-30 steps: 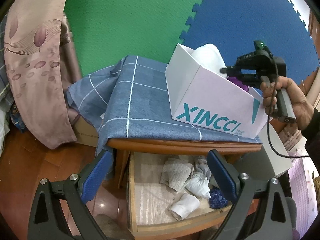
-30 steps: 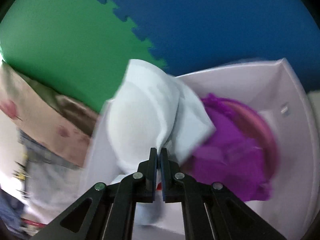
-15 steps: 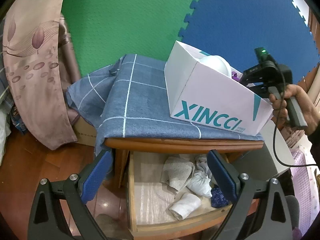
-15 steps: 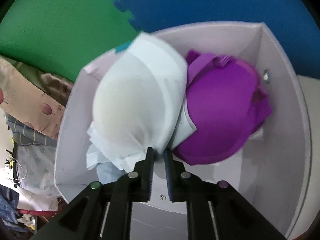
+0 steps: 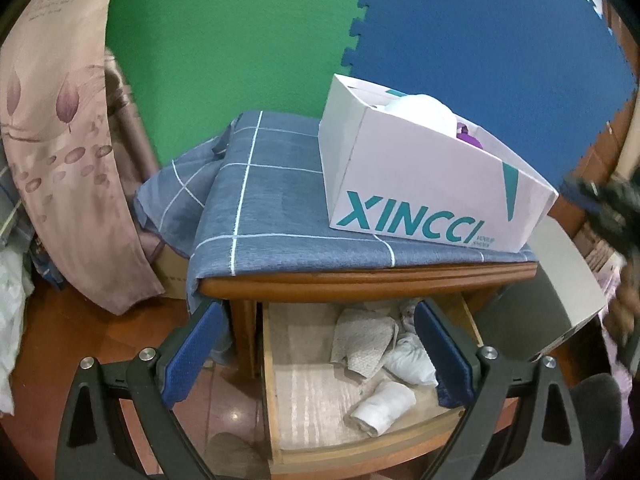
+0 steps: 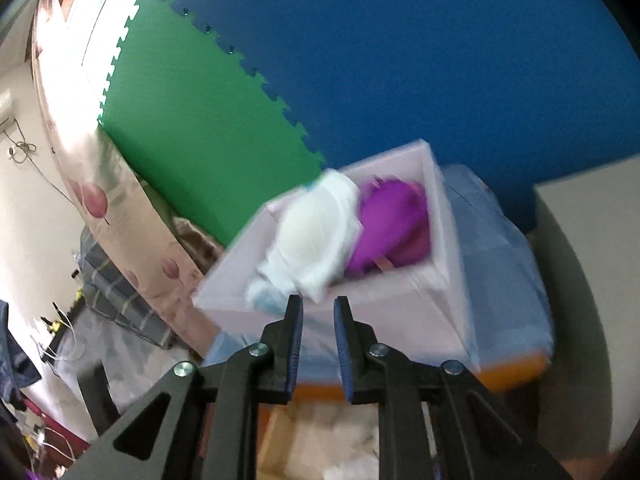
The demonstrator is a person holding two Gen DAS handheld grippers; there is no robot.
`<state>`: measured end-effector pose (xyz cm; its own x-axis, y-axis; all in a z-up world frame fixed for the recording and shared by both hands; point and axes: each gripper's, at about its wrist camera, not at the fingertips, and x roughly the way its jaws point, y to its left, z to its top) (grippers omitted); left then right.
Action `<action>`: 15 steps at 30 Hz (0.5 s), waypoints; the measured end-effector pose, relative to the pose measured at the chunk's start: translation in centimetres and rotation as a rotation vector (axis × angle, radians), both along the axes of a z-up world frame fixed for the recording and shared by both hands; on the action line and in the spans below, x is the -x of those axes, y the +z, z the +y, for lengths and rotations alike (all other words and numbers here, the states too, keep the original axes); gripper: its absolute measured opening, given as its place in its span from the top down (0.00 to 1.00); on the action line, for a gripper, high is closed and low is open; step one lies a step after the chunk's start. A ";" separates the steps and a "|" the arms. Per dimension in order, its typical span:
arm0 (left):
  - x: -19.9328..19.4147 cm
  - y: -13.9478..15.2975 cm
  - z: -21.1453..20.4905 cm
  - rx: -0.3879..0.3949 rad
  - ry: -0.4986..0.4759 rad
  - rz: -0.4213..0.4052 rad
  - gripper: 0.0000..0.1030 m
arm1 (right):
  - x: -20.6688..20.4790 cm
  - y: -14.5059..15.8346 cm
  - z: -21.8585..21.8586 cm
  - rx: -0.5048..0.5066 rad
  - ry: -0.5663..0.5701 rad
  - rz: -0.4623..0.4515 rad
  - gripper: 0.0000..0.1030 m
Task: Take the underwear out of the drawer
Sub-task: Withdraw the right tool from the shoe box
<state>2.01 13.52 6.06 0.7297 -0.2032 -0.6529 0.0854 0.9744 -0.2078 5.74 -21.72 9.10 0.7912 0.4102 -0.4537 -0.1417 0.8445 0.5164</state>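
The wooden drawer (image 5: 276,360) stands pulled out under the cabinet top. In it lie a beige textured piece (image 5: 364,336), a white bundle (image 5: 412,360), a rolled white piece (image 5: 384,402) and a dark blue piece (image 5: 444,394) half hidden by a finger. My left gripper (image 5: 316,356) hovers open in front of the drawer, holding nothing. On top, the XINCCI box (image 5: 420,192) holds a white bra (image 6: 316,232) and a purple bra (image 6: 394,224). My right gripper (image 6: 318,308) is back from the box (image 6: 400,308), its jaws opening with nothing between them.
A blue checked cloth (image 5: 260,200) covers the cabinet top and hangs off its left side. A patterned curtain (image 5: 68,140) hangs at the left. A grey-white box (image 5: 560,292) stands to the right of the cabinet. Green and blue foam mats (image 5: 240,40) line the wall.
The right gripper let go of the white bra, which now rests in the box, and drew back away from the box with its jaws parting. The left gripper stayed in place.
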 end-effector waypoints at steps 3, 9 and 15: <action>0.0 0.0 -0.9 -0.038 -0.014 0.000 0.07 | 2.7 -3.1 -1.0 -0.023 -0.030 0.061 0.83; -0.6 -1.1 -3.4 -0.086 -0.105 0.068 0.05 | 5.2 -6.2 -4.2 -0.086 -0.100 0.139 0.83; -1.4 -3.5 -7.4 -0.160 -0.215 0.179 0.05 | 6.3 -6.7 -5.7 -0.133 -0.108 0.148 0.83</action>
